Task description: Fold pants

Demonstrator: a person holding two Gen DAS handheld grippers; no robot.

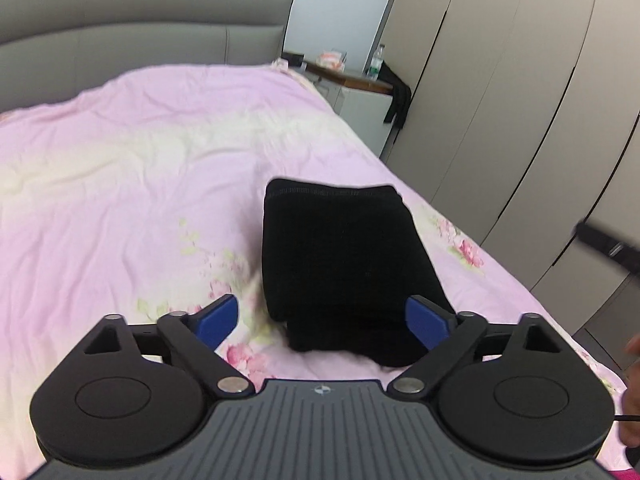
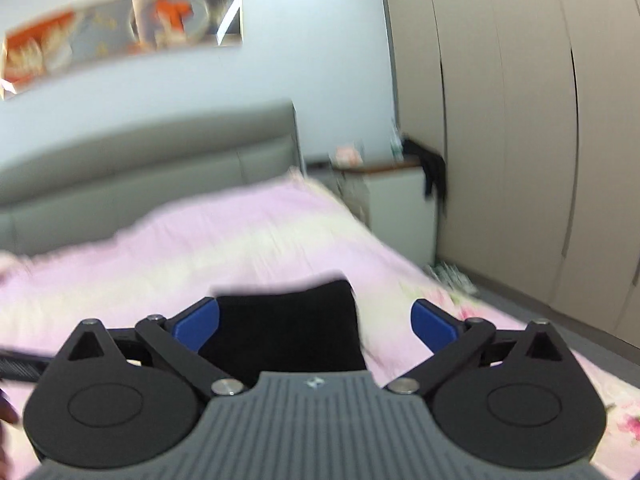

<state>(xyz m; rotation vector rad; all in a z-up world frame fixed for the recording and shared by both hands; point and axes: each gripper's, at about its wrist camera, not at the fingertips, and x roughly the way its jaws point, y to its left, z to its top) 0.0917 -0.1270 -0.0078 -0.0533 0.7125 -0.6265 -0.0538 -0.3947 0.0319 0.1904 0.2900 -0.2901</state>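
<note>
I'm looking at the black pants (image 1: 344,264), folded into a thick block & lying on the pink bedspread (image 1: 140,168), near the bed's wardrobe-side edge. Landmark = pants. Their far edge is showing a ribbed band; near edge is bunching into a rounded lump just ahead of my left claw (image 1: 326,322). Towards the headboard (image 1: 144,36) from the pants there's a wide stretch of bare, lightly wrinkled bedspread; same on the side away from the wardrobe. On the wardrobe side only a narrow strip of flowered cloth is showing before the bed edge drops off.

My left claw is standing wide open, blue pads (image 1: 218,320) well apart, gripping nothing. The one on the wardrobe side is overlapping the pants' near corner in view; can't tell if it's touching. The other pad is hanging over bare bedspread beside the pants.

My right claw (image 2: 316,326) is also spread wide, holding nothing. In the right wrist view the pants (image 2: 284,328) are sitting between its pads, closer to the one away from the wardrobe; contact unclear, pic is blurry w/ motion.

Beyond the pants: grey padded headboard, pale blue wall w/ an orange-and-white picture (image 2: 120,36) above it. A nightstand (image 1: 360,96) is standing past the bed's far corner w/ a bottle (image 1: 375,62) & dark cloth draped on its side. Beige wardrobe doors (image 1: 500,80) are running along the side of the bed nearest the pants.
</note>
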